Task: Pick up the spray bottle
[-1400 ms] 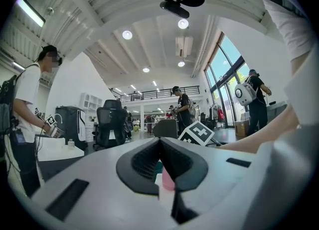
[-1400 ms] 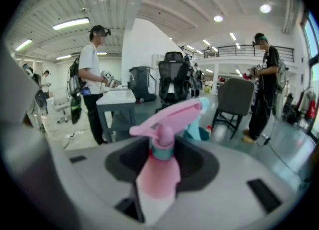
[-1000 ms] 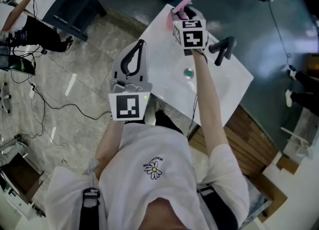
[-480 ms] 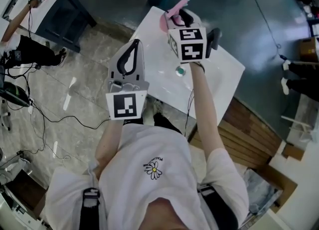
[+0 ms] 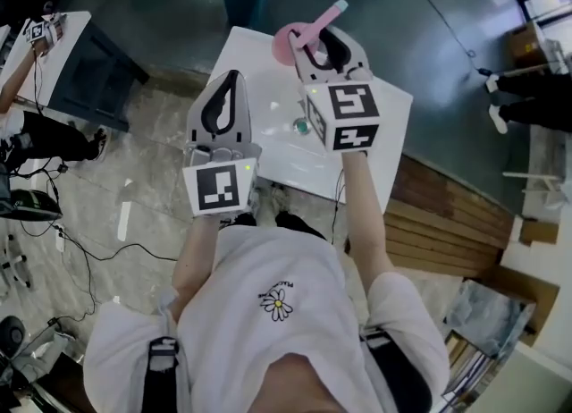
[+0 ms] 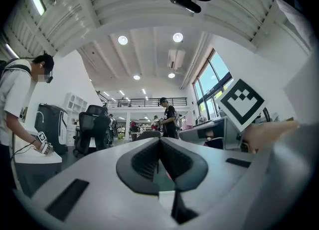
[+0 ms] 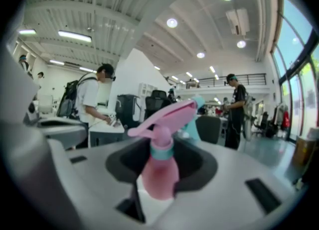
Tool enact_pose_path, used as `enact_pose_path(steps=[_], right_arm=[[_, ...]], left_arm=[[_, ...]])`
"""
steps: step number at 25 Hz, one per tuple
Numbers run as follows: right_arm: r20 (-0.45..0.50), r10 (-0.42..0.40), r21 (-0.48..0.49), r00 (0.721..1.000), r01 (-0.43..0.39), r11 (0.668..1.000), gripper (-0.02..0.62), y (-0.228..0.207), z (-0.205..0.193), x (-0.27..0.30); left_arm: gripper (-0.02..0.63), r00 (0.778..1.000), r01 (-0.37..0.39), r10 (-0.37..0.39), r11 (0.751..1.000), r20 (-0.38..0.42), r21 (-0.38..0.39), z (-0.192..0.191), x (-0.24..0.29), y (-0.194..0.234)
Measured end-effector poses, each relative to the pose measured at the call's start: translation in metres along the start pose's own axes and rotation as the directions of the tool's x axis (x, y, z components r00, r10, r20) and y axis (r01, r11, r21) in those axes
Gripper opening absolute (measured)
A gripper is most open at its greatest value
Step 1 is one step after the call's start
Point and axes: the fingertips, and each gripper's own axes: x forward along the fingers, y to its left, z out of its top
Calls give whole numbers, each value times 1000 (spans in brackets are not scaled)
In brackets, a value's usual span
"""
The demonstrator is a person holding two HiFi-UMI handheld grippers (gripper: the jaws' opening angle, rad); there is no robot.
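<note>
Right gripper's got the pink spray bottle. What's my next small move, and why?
Probably just level off and steady the right gripper. Its jaws are clamped on the body of the spray bottle, nozzle upright, and it hangs above the white table, so the pick looks done.

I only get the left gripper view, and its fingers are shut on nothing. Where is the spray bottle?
Observer: The right gripper holds it. The spray bottle stands upright in its grip.
Operator: What colour is it?
Observer: Pink, with a teal collar round its neck.
Operator: Is anything on the table?
Observer: A small round greenish thing lies on the white table.
</note>
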Motion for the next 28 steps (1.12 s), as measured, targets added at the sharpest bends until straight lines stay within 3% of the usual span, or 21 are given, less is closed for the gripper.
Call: enact_pose_path(steps=[7,13,19,28], right_arm=[[95,-128,25,987,127,992,170,-17,26,-76],[195,-217,40,956,214,976,169,-25,33,-132],[209,-296,101,932,280,955,168,-34,18,-171],[196,-365,184,910,331,925,167,-32,-5,-212]], left_arm=[[20,995,88,-88,996,49,-14,26,5,-29],[20,983,155,-154,988,96,-3,46,3,-54],[20,967,205,-211,977,145,53,62,-2,-78],[20,959,222,-229,973,165,60,63,-10,-93]])
